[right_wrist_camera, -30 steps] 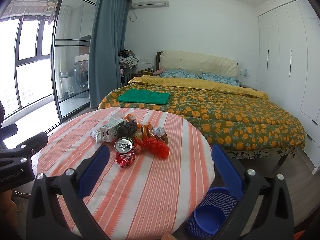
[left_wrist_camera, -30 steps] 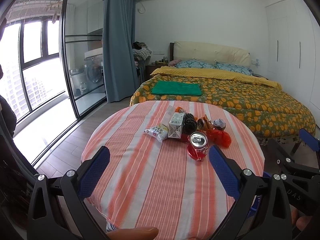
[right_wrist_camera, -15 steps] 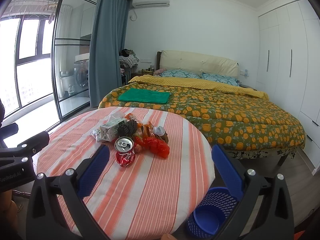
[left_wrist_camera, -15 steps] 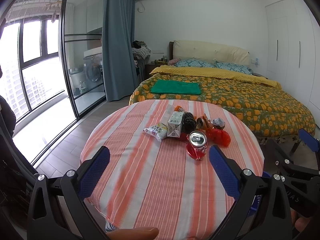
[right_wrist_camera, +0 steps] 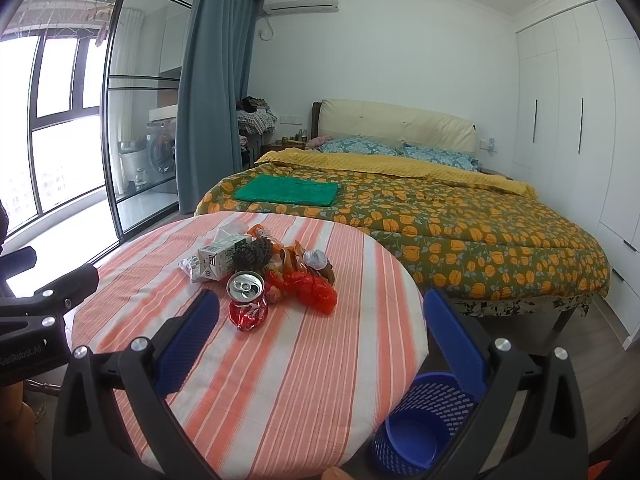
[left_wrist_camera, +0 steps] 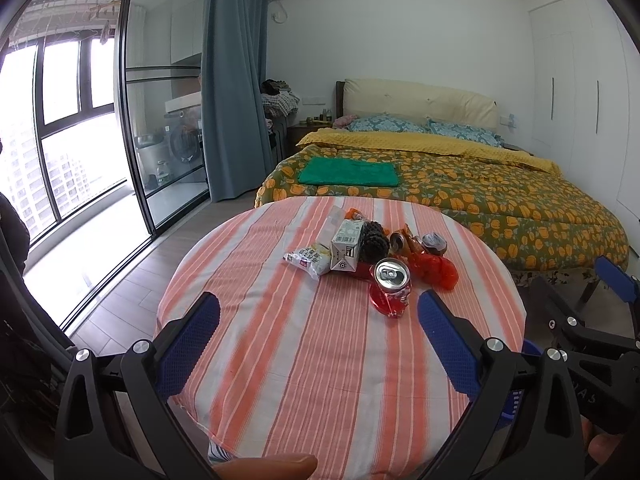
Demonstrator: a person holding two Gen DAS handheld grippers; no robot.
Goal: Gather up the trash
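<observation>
Basically both tongs hang spread and empty above the near table edge: left gripper [left_wrist_camera: 318, 318], right gripper [right_wrist_camera: 320, 318]. Since a second ago, almost nothing has shifted, only a slight drift, so no trash is collected yet. On the round orange-striped tablecloth table [right_wrist_camera: 304, 376], one heap: one crushed red soda can [right_wrist_camera: 247, 300], one white milk carton [left_wrist_camera: 347, 250], one crumpled red plastic wrapper [right_wrist_camera: 310, 292], one white snack packet [left_wrist_camera: 308, 258]. One blue mesh plastic bin [right_wrist_camera: 416, 432] stands beside the table, bare inside.
</observation>
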